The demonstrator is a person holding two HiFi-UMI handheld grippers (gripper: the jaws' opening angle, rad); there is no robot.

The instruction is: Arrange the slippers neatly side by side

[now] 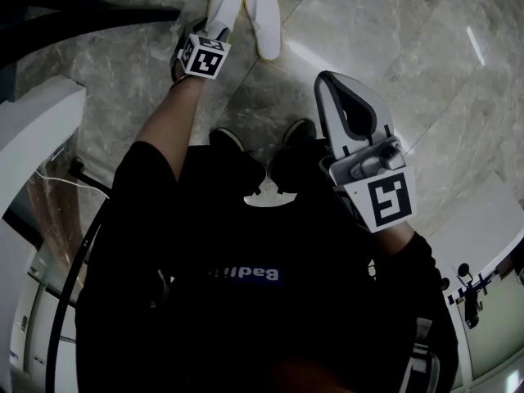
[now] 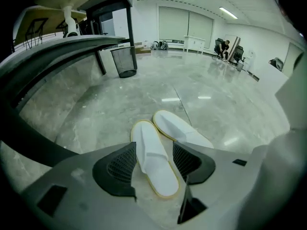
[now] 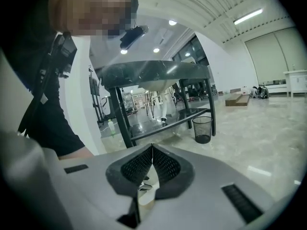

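Two white slippers with yellow edging lie on the grey marble floor, side by side and touching. In the head view the left slipper [image 1: 223,11] and the right slipper [image 1: 264,21] are at the top. My left gripper [image 1: 205,51] hangs low over the left slipper's heel end. Seen in the left gripper view, that left slipper [image 2: 152,164] lies between the open jaws of my left gripper [image 2: 154,152], whose pads stand clear of it, and the right slipper [image 2: 184,132] is just beyond. My right gripper [image 1: 330,84] [image 3: 152,150] is shut and empty, held away to the right.
The person's dark shoes [image 1: 227,140] [image 1: 300,131] stand just behind the slippers. A dark-framed table [image 2: 72,47] [image 3: 158,73] curves along the left. A black mesh waste bin [image 2: 125,61] [image 3: 202,128] stands beside its leg. Office chairs are at the far wall.
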